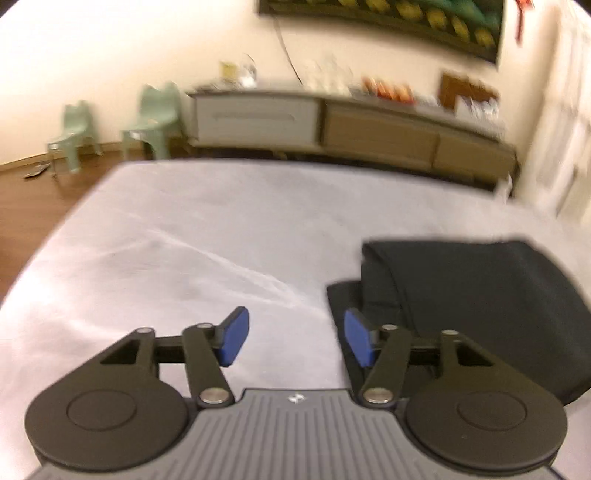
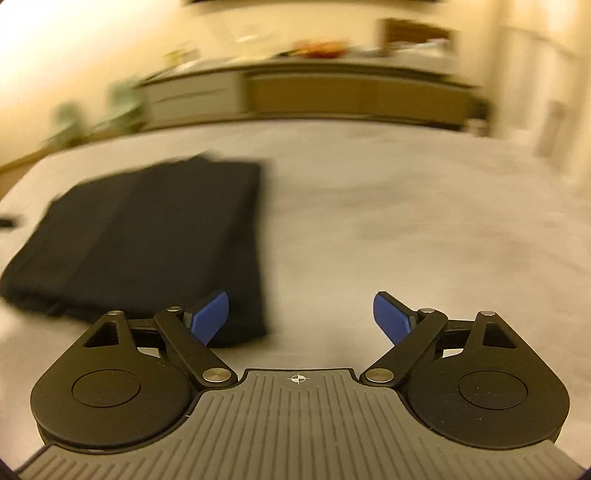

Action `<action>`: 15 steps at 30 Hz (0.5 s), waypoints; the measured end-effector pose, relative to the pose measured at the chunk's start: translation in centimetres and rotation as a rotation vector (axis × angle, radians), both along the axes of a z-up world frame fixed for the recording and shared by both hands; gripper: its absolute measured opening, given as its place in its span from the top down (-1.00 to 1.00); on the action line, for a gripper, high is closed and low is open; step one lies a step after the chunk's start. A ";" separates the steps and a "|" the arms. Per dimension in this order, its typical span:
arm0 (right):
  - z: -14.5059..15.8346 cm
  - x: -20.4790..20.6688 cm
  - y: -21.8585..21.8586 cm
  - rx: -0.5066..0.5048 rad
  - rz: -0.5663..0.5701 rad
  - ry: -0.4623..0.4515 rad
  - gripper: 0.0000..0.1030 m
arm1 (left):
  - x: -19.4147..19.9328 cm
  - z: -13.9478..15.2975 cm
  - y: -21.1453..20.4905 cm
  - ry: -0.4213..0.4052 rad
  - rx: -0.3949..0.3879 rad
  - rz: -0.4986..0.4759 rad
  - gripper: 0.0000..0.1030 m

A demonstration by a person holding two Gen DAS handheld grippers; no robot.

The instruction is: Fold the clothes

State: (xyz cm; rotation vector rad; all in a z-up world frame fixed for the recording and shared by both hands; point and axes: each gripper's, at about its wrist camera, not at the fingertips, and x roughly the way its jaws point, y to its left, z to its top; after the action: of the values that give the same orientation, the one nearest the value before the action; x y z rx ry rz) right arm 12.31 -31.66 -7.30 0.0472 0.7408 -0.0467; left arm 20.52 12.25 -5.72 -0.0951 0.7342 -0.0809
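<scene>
A folded black garment (image 1: 480,295) lies on the white sheet of the bed (image 1: 184,240), at the right of the left wrist view. My left gripper (image 1: 295,341) is open above the sheet, just off the garment's near left corner, nothing between its blue pads (image 1: 232,341). In the right wrist view the same garment (image 2: 147,240) lies to the left, folded into a neat rectangle. My right gripper (image 2: 301,319) stands wide open beside the garment's near right corner, its left pad (image 2: 208,317) over the cloth edge, holding nothing. Both views are motion-blurred.
Beyond the bed's far edge stands a long low sideboard (image 1: 351,125) with clutter on top, against a cream wall. Two small green chairs (image 1: 155,118) sit on the wooden floor at the left. A dark picture (image 1: 388,22) hangs above. White sheet (image 2: 424,221) spreads right of the garment.
</scene>
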 end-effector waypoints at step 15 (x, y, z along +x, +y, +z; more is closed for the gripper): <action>2.2 -10.4 8.6 -0.009 0.133 -0.092 -0.96 | -15.5 -2.2 -11.2 0.034 -0.201 -0.133 -1.00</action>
State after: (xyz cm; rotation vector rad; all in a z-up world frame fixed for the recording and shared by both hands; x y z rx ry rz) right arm 1.91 -23.05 -5.10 -0.0083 0.6505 0.0785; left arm 5.00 1.10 -7.91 -0.2400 0.7648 -0.2802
